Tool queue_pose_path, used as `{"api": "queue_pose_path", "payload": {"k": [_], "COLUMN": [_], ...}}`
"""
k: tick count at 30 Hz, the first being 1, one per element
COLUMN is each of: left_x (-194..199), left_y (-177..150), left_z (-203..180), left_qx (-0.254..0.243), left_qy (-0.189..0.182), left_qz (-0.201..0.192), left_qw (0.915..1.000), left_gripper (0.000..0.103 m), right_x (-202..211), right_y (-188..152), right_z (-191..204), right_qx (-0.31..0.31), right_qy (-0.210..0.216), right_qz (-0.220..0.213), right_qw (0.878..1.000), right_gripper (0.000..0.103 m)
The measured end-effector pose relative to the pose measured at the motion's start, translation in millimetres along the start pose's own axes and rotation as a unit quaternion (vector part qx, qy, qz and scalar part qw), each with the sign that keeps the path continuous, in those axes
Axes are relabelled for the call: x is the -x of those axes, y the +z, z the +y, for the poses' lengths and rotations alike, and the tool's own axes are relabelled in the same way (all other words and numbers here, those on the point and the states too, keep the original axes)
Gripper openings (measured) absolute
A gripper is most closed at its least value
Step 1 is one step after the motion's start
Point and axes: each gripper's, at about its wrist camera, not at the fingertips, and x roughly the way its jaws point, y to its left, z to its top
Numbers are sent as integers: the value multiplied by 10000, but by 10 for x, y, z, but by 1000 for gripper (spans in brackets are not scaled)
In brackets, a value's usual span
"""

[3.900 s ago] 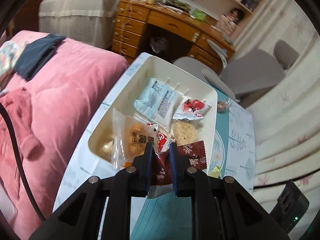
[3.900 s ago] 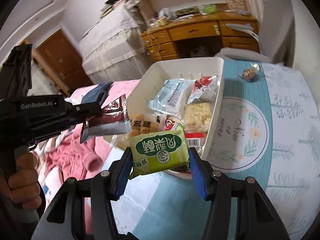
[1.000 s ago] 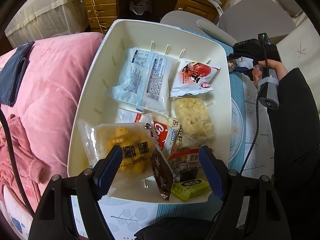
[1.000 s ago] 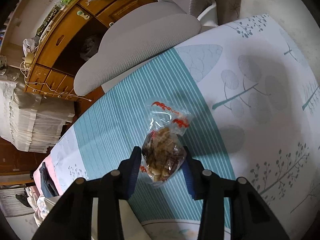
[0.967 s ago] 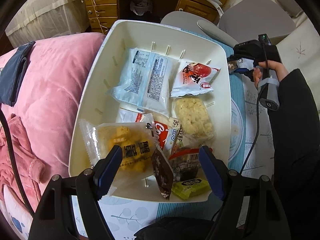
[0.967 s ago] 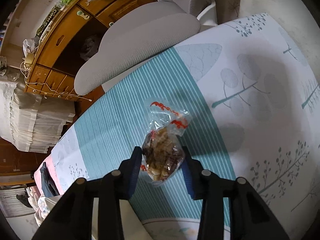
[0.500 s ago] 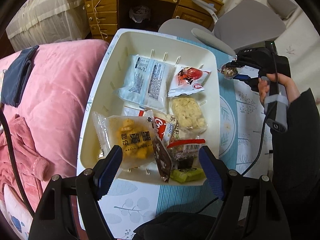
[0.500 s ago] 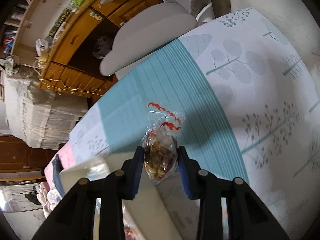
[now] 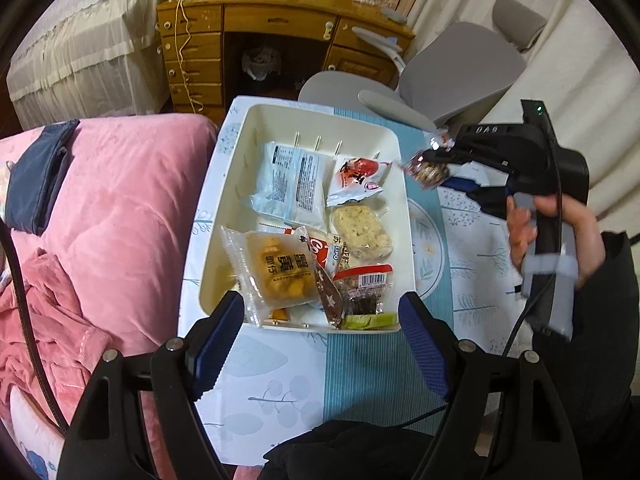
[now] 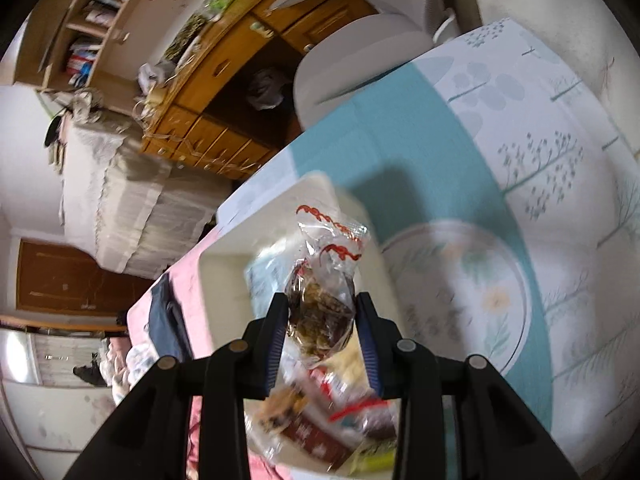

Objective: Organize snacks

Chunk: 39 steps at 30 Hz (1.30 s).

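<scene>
A cream plastic bin (image 9: 224, 208) on the patterned tablecloth holds several snack packets: a pale blue one (image 9: 294, 186), a yellow one (image 9: 278, 268), a red-and-white one (image 9: 358, 176). My right gripper (image 10: 322, 320) is shut on a small clear bag of brown nut snack (image 10: 320, 316) and carries it in the air over the bin's far right rim (image 10: 348, 196). From the left wrist the same bag (image 9: 426, 168) shows at the tip of the right gripper (image 9: 434, 160), in a person's hand (image 9: 552, 236). My left gripper (image 9: 322, 334) hangs open above the bin's near end, with nothing in it.
A pink quilt (image 9: 120, 216) lies left of the table with a dark blue cloth (image 9: 34, 176) on it. A grey chair (image 9: 452, 76) and a wooden desk (image 9: 280, 40) stand behind the table. A round flower print (image 10: 464, 292) marks the cloth right of the bin.
The right gripper lifted the nut bag off the tablecloth and carried it over the bin's rim. The left gripper rose and drew back, still open.
</scene>
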Motion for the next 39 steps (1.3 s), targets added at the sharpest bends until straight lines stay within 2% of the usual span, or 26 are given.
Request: {"api": "queue_pose_path", "payload": {"k": [6,8,10,12,19,21,24,29,31,34,37,39], "left_x": [288,362,408,447,485,487,465,387,356,295,273,275], "left_y": [-98,-146,-196,-251,-375,-401,-445,-509,-557,-655,-782,-881], "left_z": [144,179,205,231,327,327,242,14,-107,-329,-563,-710], "left_qx": [6,-7,-27,-63,27,23,-123,-239,-303,-326,-372,-350], "left_qy": [-159,-219,-266,-298,-286,-281,-153,-215,-197,-200,-288,-229], "left_qz": [-263,-315,-338,-373,-438,-568,-706,-626,-623,-443,-328,-228], "left_qw": [9995,9993,9991,9988,9986,9980,9973,9975,9974,9983,9984,9989], "left_gripper": [80,81,81,81,81,81,81,81,81,81,81,82], "right_x": [85,128,158,192,383,454,544,735,838,1025,1274,1471], "right_y": [-409,-517,-609,-702,-1100,-1240,-1417,-1680,-1788,-1952,-2101,-2228], "right_z": [192,181,181,181,-38,-125,-213,-363,-450,-556,-644,-687], "right_qx": [140,122,65,50,-43,17,165,391,465,612,888,1163], "right_qy": [225,460,711,639,605,615,625,609,499,211,-61,-480], "right_qz": [57,21,6,-57,-228,-316,-376,-346,-335,-359,-454,-588], "right_qw": [9996,9989,9974,9979,9979,9976,9972,9968,9971,9973,9950,9903], "right_gripper": [35,36,43,46,46,46,46,49,58,64,66,71]}}
